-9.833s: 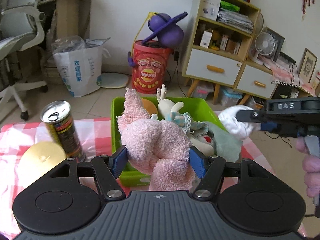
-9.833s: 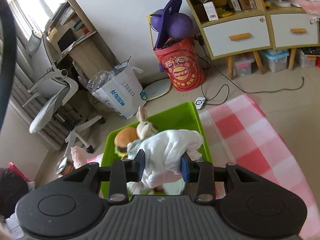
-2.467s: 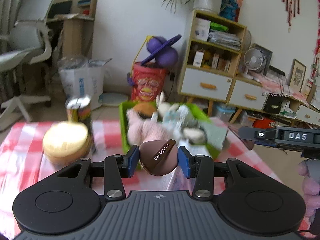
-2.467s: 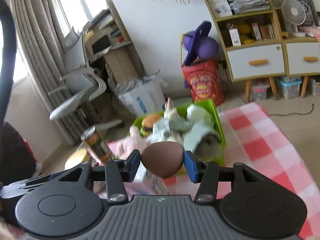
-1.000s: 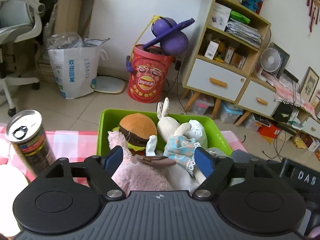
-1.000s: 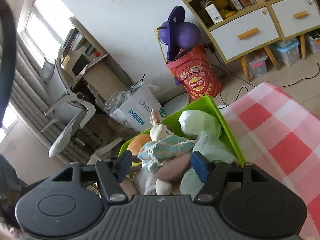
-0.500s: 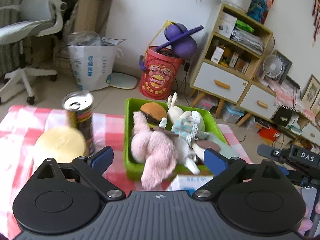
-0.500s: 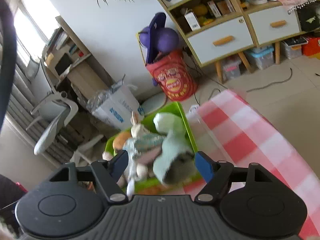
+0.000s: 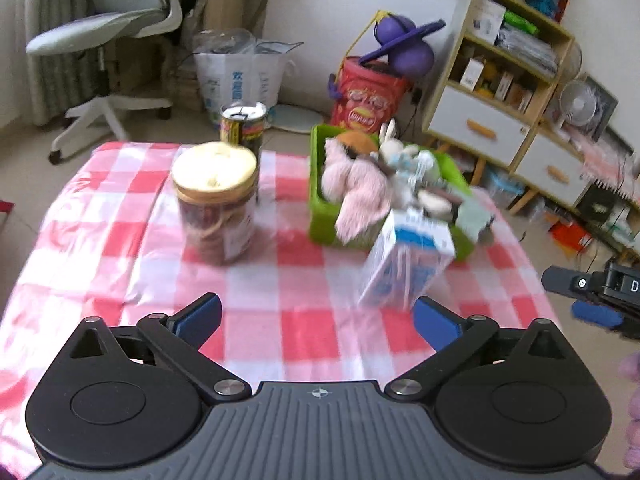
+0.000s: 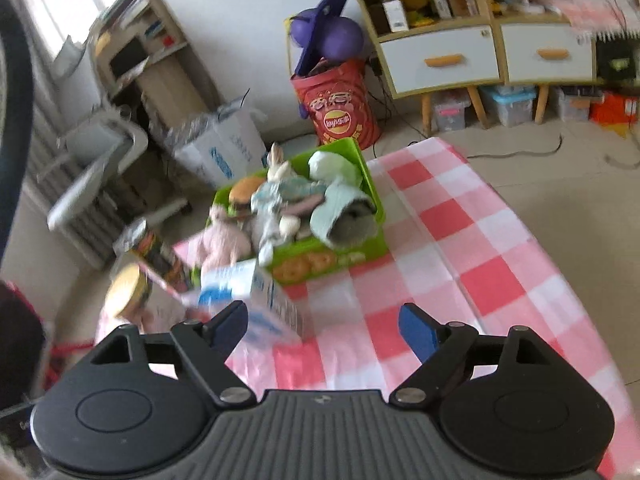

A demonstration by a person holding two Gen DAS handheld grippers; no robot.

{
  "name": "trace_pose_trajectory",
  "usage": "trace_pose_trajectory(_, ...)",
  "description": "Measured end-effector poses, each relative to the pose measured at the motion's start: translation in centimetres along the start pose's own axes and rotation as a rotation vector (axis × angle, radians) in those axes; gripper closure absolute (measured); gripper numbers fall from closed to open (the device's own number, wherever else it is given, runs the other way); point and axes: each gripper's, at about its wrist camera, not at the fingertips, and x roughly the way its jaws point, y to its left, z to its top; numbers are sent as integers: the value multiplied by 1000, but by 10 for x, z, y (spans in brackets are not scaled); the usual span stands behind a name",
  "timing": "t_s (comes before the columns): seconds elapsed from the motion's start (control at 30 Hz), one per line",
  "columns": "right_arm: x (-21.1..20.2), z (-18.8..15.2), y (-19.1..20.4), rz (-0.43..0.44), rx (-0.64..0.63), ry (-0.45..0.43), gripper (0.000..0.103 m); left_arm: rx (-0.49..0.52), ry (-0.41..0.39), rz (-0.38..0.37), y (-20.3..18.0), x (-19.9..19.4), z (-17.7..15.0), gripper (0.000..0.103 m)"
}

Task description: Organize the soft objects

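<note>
A green bin (image 9: pixel 318 216) (image 10: pixel 340 258) sits on the red-checked tablecloth, filled with soft toys: a pink plush (image 9: pixel 356 188) (image 10: pixel 222 242) hanging over its edge, a burger plush (image 10: pixel 244 190), a rabbit doll (image 9: pixel 394 148) (image 10: pixel 278 168) and a pale green plush (image 10: pixel 340 204). My left gripper (image 9: pixel 316 318) is open and empty, held back over the cloth in front of the bin. My right gripper (image 10: pixel 322 324) is open and empty, also well short of the bin. It shows at the right edge of the left wrist view (image 9: pixel 592 292).
A blue-and-white carton (image 9: pixel 404 264) (image 10: pixel 256 300) stands in front of the bin. A lidded jar (image 9: pixel 216 204) (image 10: pixel 128 290) and a drink can (image 9: pixel 242 122) (image 10: pixel 156 252) stand left of it. The table's edges fall off to the floor on all sides.
Both grippers let go of the brown pads into the bin, opened wide, and pulled back from the bin. The view now takes in the whole table.
</note>
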Motion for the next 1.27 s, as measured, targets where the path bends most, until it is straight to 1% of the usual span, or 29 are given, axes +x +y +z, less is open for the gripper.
trace_pose_trajectory(0.07, -10, -11, 14, -28, -65, 0, 38, 31, 3, 36, -5, -9, -8, 5)
trace_pose_trajectory(0.13, -19, -20, 24, -32, -104, -1, 36, 44, 4, 53, -10, -16, -13, 5)
trace_pose_trajectory(0.27, -31, -37, 34, -38, -117, 9, 32, 21, 8, 60, -10, -33, -27, 5)
trace_pose_trajectory(0.37, -35, -44, 37, -73, -149, 25, 32, 8, 23, 58, -10, -41, -32, 5)
trace_pose_trajectory(0.47, -39, -47, 39, -84, -166, 23, 32, -2, 28, 53, -10, -47, -33, 5)
trace_pose_trajectory(0.67, -43, -50, 47, -97, -199, 6, 31, 21, 36, 85, -16, -49, -36, 5)
trace_pose_trajectory(0.9, -39, -53, 54, -96, -232, 16, 31, 54, 49, 83, -23, -49, -40, 5)
trace_pose_trajectory(1.07, -39, -54, 53, -95, -232, 23, 31, 49, 60, 69, -24, -47, -43, 6)
trace_pose_trajectory(1.27, -39, -55, 51, -103, -233, 26, 31, 53, 62, 86, -27, -46, -44, 6)
